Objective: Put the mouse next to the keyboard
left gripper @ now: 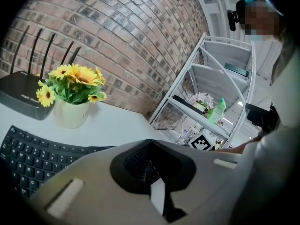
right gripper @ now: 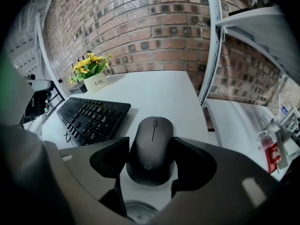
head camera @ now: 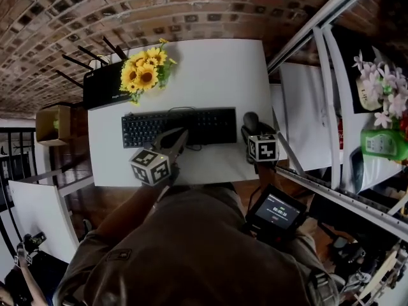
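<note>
Head view: I look steeply down on a white table [head camera: 210, 69]. A black keyboard [head camera: 178, 126] lies across its middle. The black mouse [head camera: 250, 120] rests on the table at 3 o'clock from the keyboard, just beside its right end. My right gripper [head camera: 254, 136] reaches the mouse from 6 o'clock, its marker cube nearer my body. My left gripper [head camera: 178, 139] hovers over the keyboard's near edge, well apart from the mouse. Sunflowers [head camera: 145, 72] stand at 11 o'clock from the keyboard.

Left gripper view: the left gripper [left gripper: 151, 168] has its jaws drawn together with nothing between them. The keyboard [left gripper: 28, 153] shows at 9 o'clock, and the sunflowers [left gripper: 72, 81] and a black router [left gripper: 23, 95] stand beyond it. The mouse is not seen here.

Right gripper view: the mouse [right gripper: 152, 149] sits dead centre between the jaws of the right gripper [right gripper: 150, 156], its wheel end pointing away toward 12 o'clock. The jaws are closed on its two long flanks. The keyboard [right gripper: 91, 116] lies at 10 o'clock, near but not touching.

I judge the mouse light, rigid and smooth-shelled, so it could slip or twist under a loose hold. The flanks at its widest part, where the jaws now sit, look like the safest place to hold it. A moderate squeeze should do, kept clear of the buttons and wheel on top.
</note>
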Available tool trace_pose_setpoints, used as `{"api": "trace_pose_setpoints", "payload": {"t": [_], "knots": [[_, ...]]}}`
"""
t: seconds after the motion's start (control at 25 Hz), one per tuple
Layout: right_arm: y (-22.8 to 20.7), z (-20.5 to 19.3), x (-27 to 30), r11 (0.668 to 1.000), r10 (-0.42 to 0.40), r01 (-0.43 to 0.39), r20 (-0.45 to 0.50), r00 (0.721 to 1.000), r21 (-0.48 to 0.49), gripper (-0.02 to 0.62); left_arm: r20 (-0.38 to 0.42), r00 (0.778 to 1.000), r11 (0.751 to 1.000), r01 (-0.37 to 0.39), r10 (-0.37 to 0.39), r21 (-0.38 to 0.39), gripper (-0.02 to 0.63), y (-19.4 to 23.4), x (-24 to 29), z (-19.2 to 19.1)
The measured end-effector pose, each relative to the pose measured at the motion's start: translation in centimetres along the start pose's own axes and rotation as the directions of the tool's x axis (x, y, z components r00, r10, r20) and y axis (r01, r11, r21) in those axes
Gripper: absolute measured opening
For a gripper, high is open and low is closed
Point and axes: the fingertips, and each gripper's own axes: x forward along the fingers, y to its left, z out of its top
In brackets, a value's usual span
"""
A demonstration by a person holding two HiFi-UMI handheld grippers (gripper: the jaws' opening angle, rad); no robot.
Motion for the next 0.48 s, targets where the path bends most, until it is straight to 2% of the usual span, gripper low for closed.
{"api": "trace_pose_setpoints", "payload": {"t": [0.48], "knots": [[0.7, -2.3, -0.8, 1.0, 0.002, -0.002, -0.001, 1.0, 0.021, 0.311, -0.018, 0.999, 1.0, 0.029, -0.029, 0.005, -0.003, -1.7, -0.9, -1.5]]}}
